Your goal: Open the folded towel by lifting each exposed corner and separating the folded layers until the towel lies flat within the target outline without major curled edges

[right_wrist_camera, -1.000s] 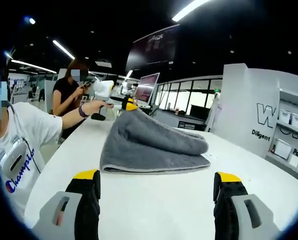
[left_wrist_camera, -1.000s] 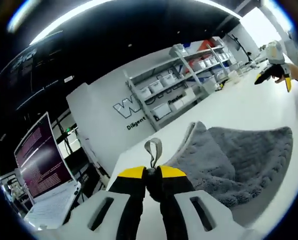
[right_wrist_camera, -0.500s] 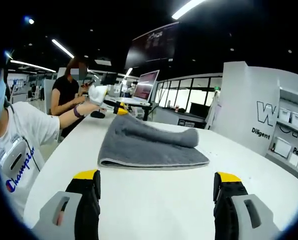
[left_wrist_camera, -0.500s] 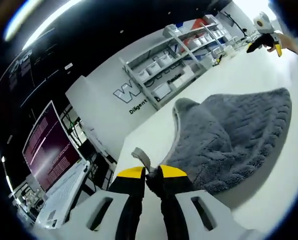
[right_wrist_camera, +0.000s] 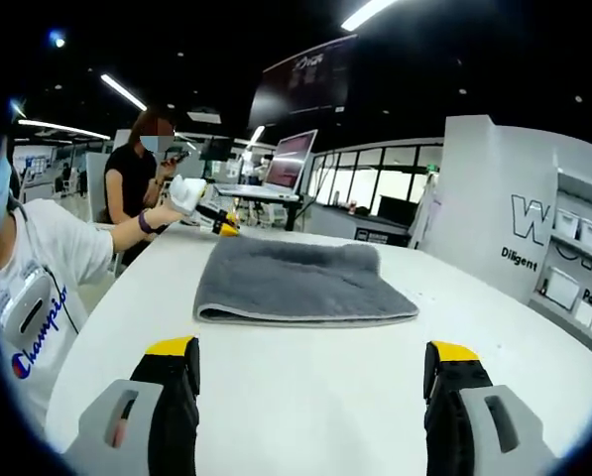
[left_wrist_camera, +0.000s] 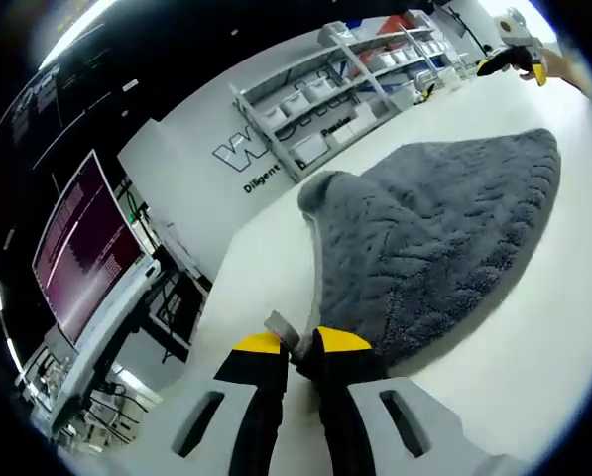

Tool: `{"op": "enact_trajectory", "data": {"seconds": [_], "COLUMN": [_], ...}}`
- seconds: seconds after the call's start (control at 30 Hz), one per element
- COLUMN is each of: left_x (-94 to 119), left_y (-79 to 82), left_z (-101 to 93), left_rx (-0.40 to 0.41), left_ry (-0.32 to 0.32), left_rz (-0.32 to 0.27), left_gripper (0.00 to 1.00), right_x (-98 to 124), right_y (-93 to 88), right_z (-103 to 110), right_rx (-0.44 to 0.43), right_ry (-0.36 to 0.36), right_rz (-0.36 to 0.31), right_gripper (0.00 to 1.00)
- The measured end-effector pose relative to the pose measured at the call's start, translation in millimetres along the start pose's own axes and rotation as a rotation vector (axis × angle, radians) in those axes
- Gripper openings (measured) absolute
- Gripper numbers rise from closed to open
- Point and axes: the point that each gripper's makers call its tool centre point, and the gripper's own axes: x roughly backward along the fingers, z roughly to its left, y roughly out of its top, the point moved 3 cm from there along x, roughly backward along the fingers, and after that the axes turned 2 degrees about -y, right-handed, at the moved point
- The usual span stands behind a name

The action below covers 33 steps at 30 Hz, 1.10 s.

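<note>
While the left gripper [left_wrist_camera: 297, 349] pinched the towel's loop tag [left_wrist_camera: 280, 325], these were the points worth noting:

Towel: the grey towel [right_wrist_camera: 297, 284] lay on the white table [right_wrist_camera: 305, 397], in front of the right gripper [right_wrist_camera: 310, 382] and well apart from it; in the left gripper view the towel [left_wrist_camera: 434, 234] spread away from the held corner.

Left gripper: jaws pressed together on the tag at the near corner, low over the table [left_wrist_camera: 533, 337].

Right gripper: jaws spread wide, holding nothing, hovering above bare table short of the towel's hemmed edge.

Change: a second before, the held corner stood raised and the towel humped up in a peak; at this moment that peak had dropped and the cloth sat low and nearly level, with only a soft roll along its far side.

Meaning: the corner appeared to have been drawn out and laid down, so one layer looked opened.

Still folded: a doubled edge showed at the near side in the right gripper view, so more unfolding likely remained.

Outline: no target outline could be made out on the table.

Behind: a person [right_wrist_camera: 28, 288] held the left gripper; shelves [left_wrist_camera: 360, 84] and a screen [left_wrist_camera: 77, 248] stood beyond.
</note>
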Motion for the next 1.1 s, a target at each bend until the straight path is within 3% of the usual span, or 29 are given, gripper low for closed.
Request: {"op": "enact_trajectory", "data": {"seconds": [0.2,0.37,0.5,0.67,0.8,0.87,1.0,1.1], "left_x": [4,13,25,41,58,63,68,71], "left_y": [-7.3,-3.4,2.7,6.1,15.6,17.0,16.7,18.8], "left_z": [-1.0,0.8,2.9,-0.2,-8.3,-15.9,-30.6,-36.9], "left_rx": [0.045,0.122,0.267,0.432,0.519,0.549,0.54,0.482], "left_ry": [-0.029,-0.07,-0.109,-0.167,-0.218,-0.26,-0.311,-0.313], "left_rz": [-0.009,-0.062,-0.149,-0.225,-0.365,-0.403,-0.425,-0.424], "left_gripper": [0.11,0.19,0.3,0.32,0.32,0.32,0.35,0.35], "right_x": [-1,-2,-2,-4,-13,-18,-30,-38], "right_y": [-1.5,-2.9,-2.6,0.3,5.2,8.0,10.5,8.1], "right_z": [1,2,2,6,21,30,52,65], "right_rx": [-0.004,-0.004,-0.005,-0.006,0.004,0.014,0.03,0.043], "right_ry": [0.002,0.004,0.005,0.015,0.052,0.082,0.157,0.224], "right_rz": [0.004,0.01,0.009,-0.001,-0.004,-0.009,-0.007,0.017], "right_gripper": [0.96,0.96,0.96,0.96,0.96,0.97,0.98,0.99]}}
